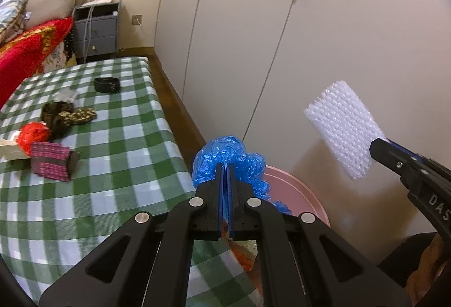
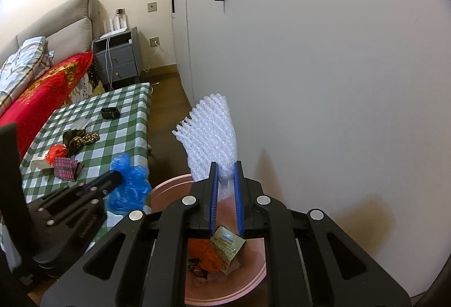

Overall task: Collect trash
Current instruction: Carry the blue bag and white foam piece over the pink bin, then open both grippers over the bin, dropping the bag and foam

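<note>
The left gripper (image 1: 225,166) is seen with its jaws pressed almost together, and a crumpled blue plastic bag (image 1: 228,157) is pinched between them; the bag is held in the air at the edge of the desk (image 1: 118,166), just above the near rim of a pink bin (image 2: 225,298). The right gripper (image 2: 226,167) is seen with its jaws drawn narrow, clamped on the lower end of a white sheet of bubble wrap (image 2: 210,135), which stands up from the jaws above the bin. Inside the bin, an orange wrapper (image 2: 201,253), a pale green packet (image 2: 227,246) and some smaller dark scraps are seen. On the green checked cloth of the desk, a red crumpled bag (image 1: 33,135), a pink patterned box (image 1: 52,160), a dark patterned cloth (image 1: 67,115) and a black strap (image 1: 107,84) are left lying, well apart from the bin.
</note>
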`<state>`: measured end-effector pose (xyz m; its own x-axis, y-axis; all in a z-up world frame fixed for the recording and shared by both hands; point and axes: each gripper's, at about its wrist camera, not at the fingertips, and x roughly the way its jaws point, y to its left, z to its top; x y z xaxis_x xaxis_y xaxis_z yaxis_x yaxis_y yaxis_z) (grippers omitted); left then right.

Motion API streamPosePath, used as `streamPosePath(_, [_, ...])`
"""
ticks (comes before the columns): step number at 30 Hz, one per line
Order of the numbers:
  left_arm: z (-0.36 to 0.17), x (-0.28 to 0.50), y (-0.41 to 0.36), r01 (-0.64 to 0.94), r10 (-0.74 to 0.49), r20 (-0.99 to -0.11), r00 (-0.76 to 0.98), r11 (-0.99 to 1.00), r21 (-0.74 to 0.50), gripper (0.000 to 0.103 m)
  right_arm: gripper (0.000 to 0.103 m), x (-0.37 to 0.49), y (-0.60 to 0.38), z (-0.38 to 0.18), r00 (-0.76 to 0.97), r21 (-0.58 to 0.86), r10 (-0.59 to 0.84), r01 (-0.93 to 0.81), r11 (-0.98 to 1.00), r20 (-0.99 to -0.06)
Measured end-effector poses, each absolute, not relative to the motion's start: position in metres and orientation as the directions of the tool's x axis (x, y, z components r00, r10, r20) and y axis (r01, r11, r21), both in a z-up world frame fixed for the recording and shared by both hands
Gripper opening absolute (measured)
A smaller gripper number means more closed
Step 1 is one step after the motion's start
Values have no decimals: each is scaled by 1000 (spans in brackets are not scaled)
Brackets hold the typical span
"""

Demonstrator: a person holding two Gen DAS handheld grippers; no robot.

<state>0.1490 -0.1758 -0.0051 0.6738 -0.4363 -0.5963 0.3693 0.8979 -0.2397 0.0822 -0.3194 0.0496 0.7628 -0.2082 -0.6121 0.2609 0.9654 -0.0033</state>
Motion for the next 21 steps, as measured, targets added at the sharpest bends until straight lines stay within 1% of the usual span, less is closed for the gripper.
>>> streamPosePath(8, [-22, 156, -193, 391, -459, -628, 629, 884, -256, 2, 11, 96, -325, 43, 748, 11, -204, 271, 962, -631])
streamPosePath(11, [-26, 159, -197, 414, -489, -637, 596, 867, -278, 2, 14, 102, -325, 39, 740, 15, -196, 269, 963, -643])
streamPosePath(13, [-31, 160, -203, 432, -508, -657, 556, 853, -294, 12, 17, 104, -326, 37, 733, 10, -208, 281, 960, -647])
streamPosePath(14, [-34, 160, -205, 434, -506, -665, 549, 853, -290, 28, 19, 105, -328, 36, 729, 15, -211, 290, 957, -651])
streamPosePath(15, [-36, 159, -206, 435, -497, -674, 546, 856, -279, 36, 24, 105, -329, 35, 727, 23, -210, 297, 955, -654])
streamPosePath(16, [-37, 159, -206, 433, -488, -680, 546, 860, -270, 36, 28, 105, -330, 35, 726, 25, -212, 301, 953, -654])
streamPosePath(17, [-37, 158, -205, 432, -486, -684, 544, 861, -269, 36, 30, 105, -330, 35, 726, 27, -214, 305, 952, -653])
streamPosePath(21, [-33, 155, -201, 432, -490, -679, 547, 860, -273, 36, 30, 106, -326, 33, 723, 13, -210, 290, 957, -658])
